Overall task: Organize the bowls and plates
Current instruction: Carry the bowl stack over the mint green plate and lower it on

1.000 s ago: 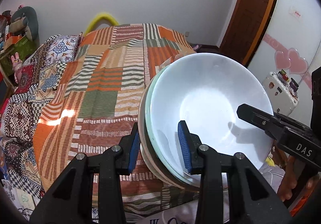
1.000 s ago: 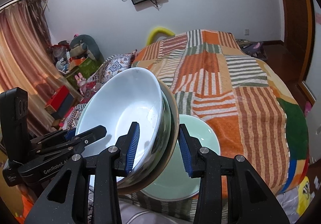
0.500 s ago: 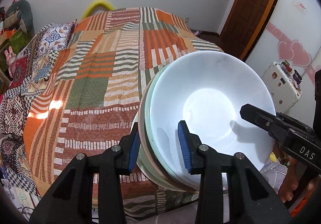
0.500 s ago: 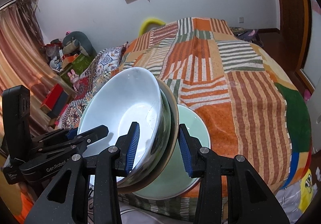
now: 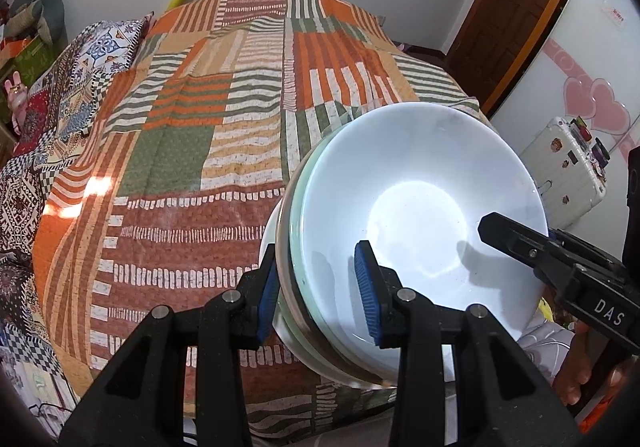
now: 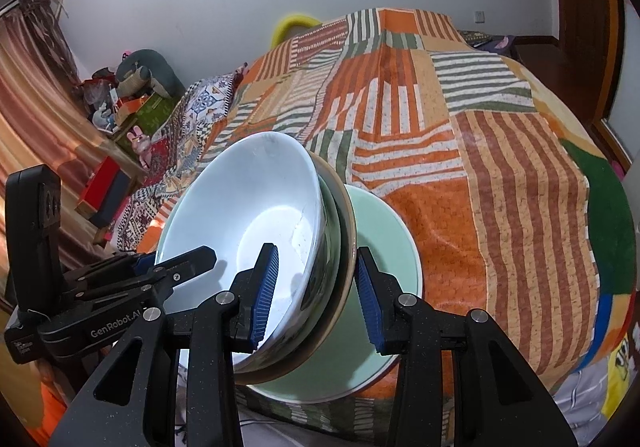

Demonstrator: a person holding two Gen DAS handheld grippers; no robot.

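A stack of nested dishes hangs tilted over the near edge of the bed, with a white bowl (image 5: 416,215) (image 6: 248,207) on top, a shiny metal bowl (image 6: 324,271) under it and a tan-rimmed dish (image 6: 348,223) outermost. My left gripper (image 5: 316,287) is shut on the stack's left rim and shows in the right wrist view at the left gripper (image 6: 188,259). My right gripper (image 6: 316,287) is shut on the opposite rim, and its finger (image 5: 512,235) reaches over the white bowl. A pale green plate (image 6: 384,247) lies on the quilt just beneath the stack, partly hidden.
A striped patchwork quilt (image 5: 192,135) covers the bed, with patterned pillows (image 5: 104,47) at its far left. A white suitcase (image 5: 568,175) and a wooden door (image 5: 516,7) stand to the right. Boxes and toys (image 6: 132,103) crowd the left side.
Both grippers have sunk with the stack and tipped further down. The stack now hangs closer over the green plate, and the bed fills more of both views.
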